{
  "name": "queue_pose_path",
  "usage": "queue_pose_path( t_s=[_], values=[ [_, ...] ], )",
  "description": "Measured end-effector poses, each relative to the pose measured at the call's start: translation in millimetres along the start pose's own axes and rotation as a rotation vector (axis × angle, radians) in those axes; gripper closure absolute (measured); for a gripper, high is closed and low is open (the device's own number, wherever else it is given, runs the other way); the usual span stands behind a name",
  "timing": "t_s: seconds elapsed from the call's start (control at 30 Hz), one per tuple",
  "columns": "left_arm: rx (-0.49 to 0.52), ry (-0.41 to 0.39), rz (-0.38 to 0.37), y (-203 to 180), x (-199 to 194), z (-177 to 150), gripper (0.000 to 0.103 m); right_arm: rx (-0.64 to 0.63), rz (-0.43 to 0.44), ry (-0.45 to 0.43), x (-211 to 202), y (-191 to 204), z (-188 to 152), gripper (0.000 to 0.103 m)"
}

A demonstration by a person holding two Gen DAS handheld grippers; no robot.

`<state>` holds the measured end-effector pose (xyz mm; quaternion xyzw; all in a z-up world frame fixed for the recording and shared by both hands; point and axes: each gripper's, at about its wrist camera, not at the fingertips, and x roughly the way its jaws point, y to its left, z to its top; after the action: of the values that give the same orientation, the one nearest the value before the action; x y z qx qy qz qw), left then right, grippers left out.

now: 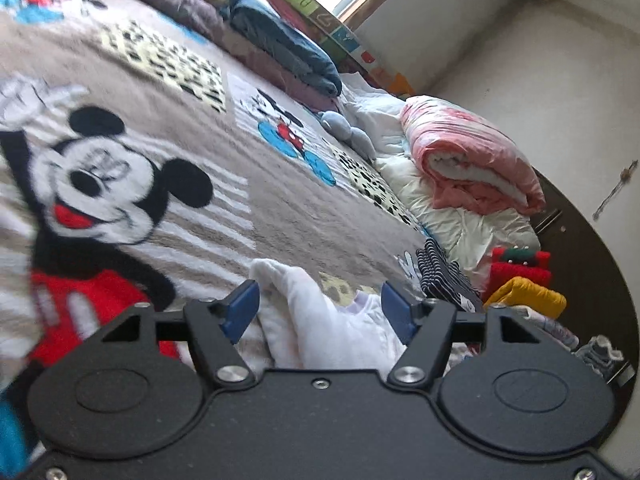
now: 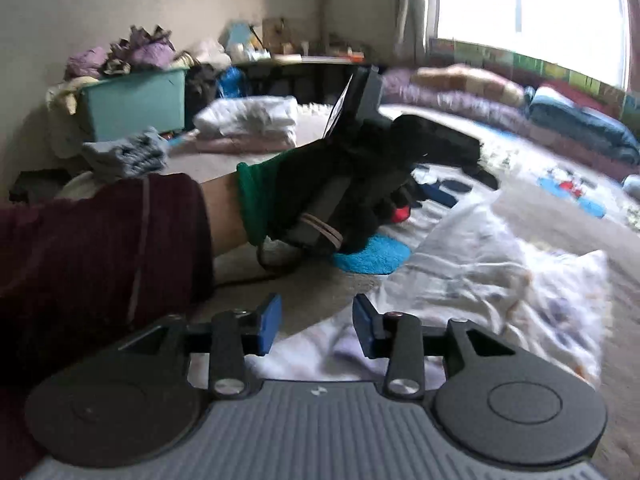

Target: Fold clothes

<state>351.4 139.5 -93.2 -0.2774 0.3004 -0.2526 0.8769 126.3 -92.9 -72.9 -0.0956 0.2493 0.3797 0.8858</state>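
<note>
A white garment (image 1: pixel 320 320) lies rumpled on the cartoon-mouse blanket (image 1: pixel 168 120) that covers the bed. In the left wrist view my left gripper (image 1: pixel 319 308) stands open just over it, and a fold of the cloth rises between the blue pads (image 1: pixel 240 312) without being pinched. The right wrist view shows the same garment (image 2: pixel 480 272) spread out ahead and to the right. My right gripper (image 2: pixel 317 322) is open over its near edge, with nothing pressed between the pads. A black-gloved hand (image 2: pixel 332 200) with a maroon sleeve holds the other gripper above the blanket.
Folded striped dark clothes (image 1: pixel 444 276) and red and yellow items (image 1: pixel 520 284) sit at the bed's edge. A pink rolled quilt (image 1: pixel 472 160) and a blue duvet (image 1: pixel 280 48) lie further off. A teal bin (image 2: pixel 136 100) full of clothes and a folded white stack (image 2: pixel 248 120) are on the far side.
</note>
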Motion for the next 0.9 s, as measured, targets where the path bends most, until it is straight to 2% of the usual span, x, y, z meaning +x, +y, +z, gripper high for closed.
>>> queue_pose_path(
  t_s=[0.2, 0.3, 0.4, 0.47, 0.6, 0.7, 0.8, 0.9],
  values=[
    [-0.001, -0.014, 0.024, -24.0, -60.4, -29.3, 0.037, 0.124, -0.059, -0.06, -57.3, -13.6, -46.1, 0.057],
    [-0.053, 0.005, 0.045, -28.5, -78.7, -65.4, 0.037, 0.197, -0.14, -0.092, -67.3, -29.9, -66.7, 0.057],
    [-0.07, 0.024, 0.066, -40.1, -92.4, -101.3, 0.04, 0.292, -0.194, -0.17, -74.9, -49.1, -75.2, 0.057],
    [-0.107, 0.016, 0.052, -47.7, -101.7, -119.5, 0.042, 0.346, -0.22, -0.217, -78.1, -62.0, -80.8, 0.057],
    [-0.111, 0.011, 0.081, -62.4, -105.8, -134.8, 0.046, 0.413, -0.242, -0.238, -76.1, -84.8, -103.0, 0.057],
    [-0.108, 0.03, 0.14, -63.9, -99.8, -139.7, 0.047, 0.499, -0.239, -0.225, -71.5, -96.4, -118.8, 0.057],
    [-0.107, 0.054, 0.198, -62.6, -91.8, -143.6, 0.051, 0.526, -0.234, -0.236, -72.7, -99.9, -122.7, 0.056],
    [-0.112, 0.076, 0.21, -58.3, -83.1, -147.8, 0.056, 0.526, -0.228, -0.249, -77.3, -94.6, -123.3, 0.055]
  ],
)
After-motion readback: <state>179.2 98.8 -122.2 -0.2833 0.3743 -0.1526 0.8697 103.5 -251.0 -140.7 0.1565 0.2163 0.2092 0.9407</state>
